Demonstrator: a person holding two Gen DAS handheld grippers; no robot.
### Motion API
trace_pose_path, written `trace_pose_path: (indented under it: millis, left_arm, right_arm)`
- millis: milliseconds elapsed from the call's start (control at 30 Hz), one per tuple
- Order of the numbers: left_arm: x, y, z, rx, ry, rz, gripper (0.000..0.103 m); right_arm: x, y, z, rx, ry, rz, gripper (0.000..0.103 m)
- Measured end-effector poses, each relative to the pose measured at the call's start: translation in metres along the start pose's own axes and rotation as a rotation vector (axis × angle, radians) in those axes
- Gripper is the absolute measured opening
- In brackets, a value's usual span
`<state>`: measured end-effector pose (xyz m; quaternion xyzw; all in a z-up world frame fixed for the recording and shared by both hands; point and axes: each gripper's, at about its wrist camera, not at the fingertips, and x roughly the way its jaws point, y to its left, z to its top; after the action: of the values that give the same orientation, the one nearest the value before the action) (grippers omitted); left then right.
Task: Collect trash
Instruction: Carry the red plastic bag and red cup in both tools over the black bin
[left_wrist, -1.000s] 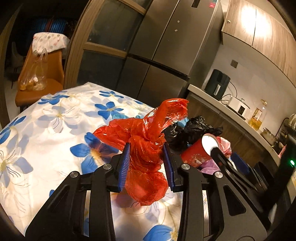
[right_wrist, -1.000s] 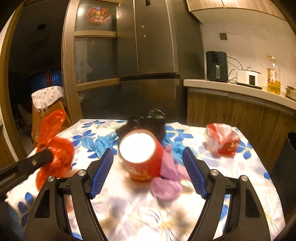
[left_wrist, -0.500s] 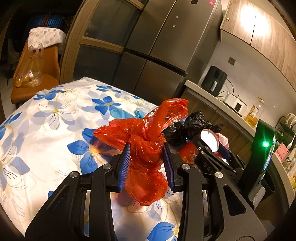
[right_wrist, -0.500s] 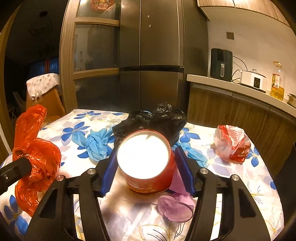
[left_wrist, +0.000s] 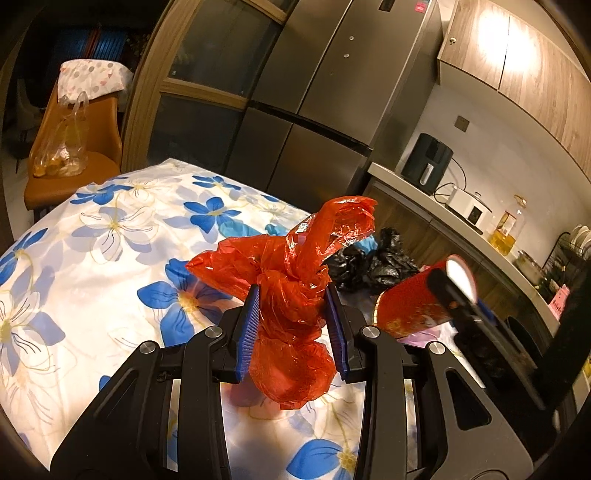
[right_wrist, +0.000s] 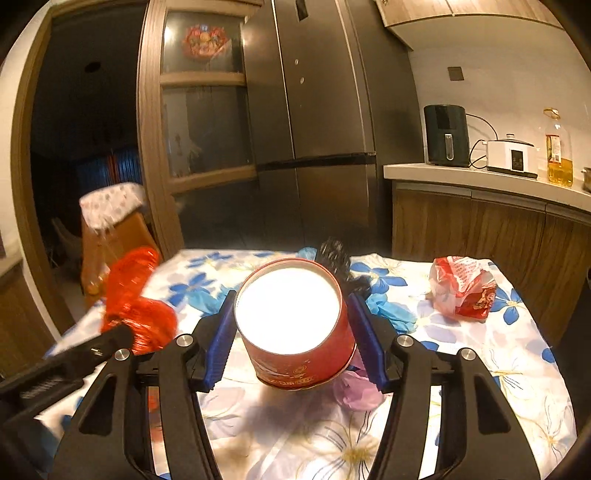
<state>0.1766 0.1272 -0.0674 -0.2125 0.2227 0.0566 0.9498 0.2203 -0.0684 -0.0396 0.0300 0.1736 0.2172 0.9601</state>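
Note:
My left gripper (left_wrist: 291, 291) is shut on a crumpled red plastic bag (left_wrist: 295, 258), held just above the flowered tablecloth (left_wrist: 110, 258). My right gripper (right_wrist: 291, 297) is shut on a red paper cup (right_wrist: 295, 354) with a white inside. Its blue pads press on both sides of the cup, which is tilted and slightly raised over its shadow. In the left wrist view the cup (left_wrist: 410, 306) hangs to the right of the red bag. In the right wrist view the red bag (right_wrist: 133, 295) is at the left.
On the cloth lie a black bag (left_wrist: 369, 262), a blue glove (right_wrist: 391, 314), a purple scrap (right_wrist: 354, 391) under the cup, and a red-and-white wrapper (right_wrist: 461, 288) at the right. A fridge (right_wrist: 314, 147) and a counter (right_wrist: 480, 177) stand behind.
The right gripper's jaws closed from wide apart onto the red cup, then lifted and tilted it. The left gripper kept its hold on the red bag and stayed in place.

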Motion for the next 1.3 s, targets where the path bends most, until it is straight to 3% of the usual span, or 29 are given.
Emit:
trace_pose_path:
  millis: [300, 667, 1300]
  left_arm:
    - [-0.018, -0.020, -0.010, 0.028, -0.002, -0.019, 0.033]
    - [-0.034, -0.063, -0.022, 0.095, -0.001, -0.065, 0.033]
    - [-0.018, -0.178, -0.055, 0.255, 0.044, -0.228, 0.034]
  right_arm:
    - [-0.057, -0.028, 0.008, 0.068, -0.069, -0.029, 0.058]
    - [-0.106, -0.066, -0.003, 0.129, -0.092, -0.103, 0.058]
    - [-0.166, -0.143, -0.011, 0.210, -0.153, -0.250, 0.058]
